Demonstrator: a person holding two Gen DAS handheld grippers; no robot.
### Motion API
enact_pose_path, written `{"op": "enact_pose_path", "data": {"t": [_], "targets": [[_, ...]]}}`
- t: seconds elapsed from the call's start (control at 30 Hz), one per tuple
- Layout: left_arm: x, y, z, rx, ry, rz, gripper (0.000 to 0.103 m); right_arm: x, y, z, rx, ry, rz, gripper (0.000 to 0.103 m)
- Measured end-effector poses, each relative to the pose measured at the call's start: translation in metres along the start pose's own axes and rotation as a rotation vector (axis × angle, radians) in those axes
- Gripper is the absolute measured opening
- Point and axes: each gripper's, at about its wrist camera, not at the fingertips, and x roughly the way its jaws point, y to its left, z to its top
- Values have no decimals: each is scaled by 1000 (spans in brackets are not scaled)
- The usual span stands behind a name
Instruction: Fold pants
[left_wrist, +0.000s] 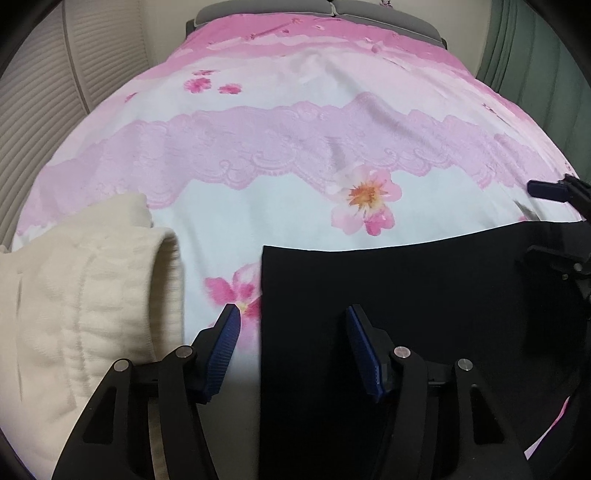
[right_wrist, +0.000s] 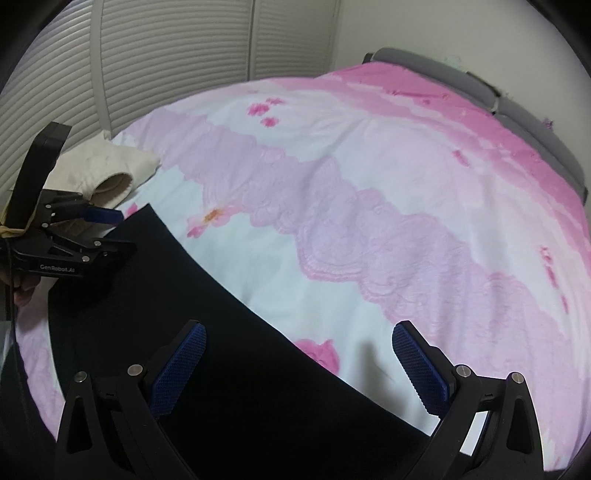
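Black pants (left_wrist: 399, 295) lie flat on the pink flowered bedspread (left_wrist: 295, 147), with a straight far edge. They also show in the right wrist view (right_wrist: 207, 314). My left gripper (left_wrist: 291, 314) is open, its fingers astride the pants' left edge, low over the cloth. It also shows at the left of the right wrist view (right_wrist: 107, 218). My right gripper (right_wrist: 299, 332) is open and empty above the pants' far edge. One of its blue pads (left_wrist: 546, 190) shows at the right of the left wrist view.
A folded cream knit garment (left_wrist: 81, 295) lies on the bed left of the pants, seen also in the right wrist view (right_wrist: 110, 170). Louvred closet doors (right_wrist: 166, 55) stand beyond the bed's left side. A grey headboard (left_wrist: 332, 11) is at the far end.
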Motion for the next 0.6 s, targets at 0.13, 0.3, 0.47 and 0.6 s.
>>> {"op": "enact_pose_path", "data": {"t": [0.13, 0.3, 0.47, 0.6], "targets": [[11, -5, 2, 5, 31, -47, 54, 16, -1, 1, -13, 76, 64, 82], [15, 13, 3, -90, 34, -113, 25, 20, -3, 4, -22, 121, 156, 11], [2, 3, 0, -36, 26, -114, 15, 7, 2, 4, -29, 90, 201, 3], [-26, -4, -2, -52, -30, -109, 15, -17, 6, 5, -26, 32, 204, 2]]}}
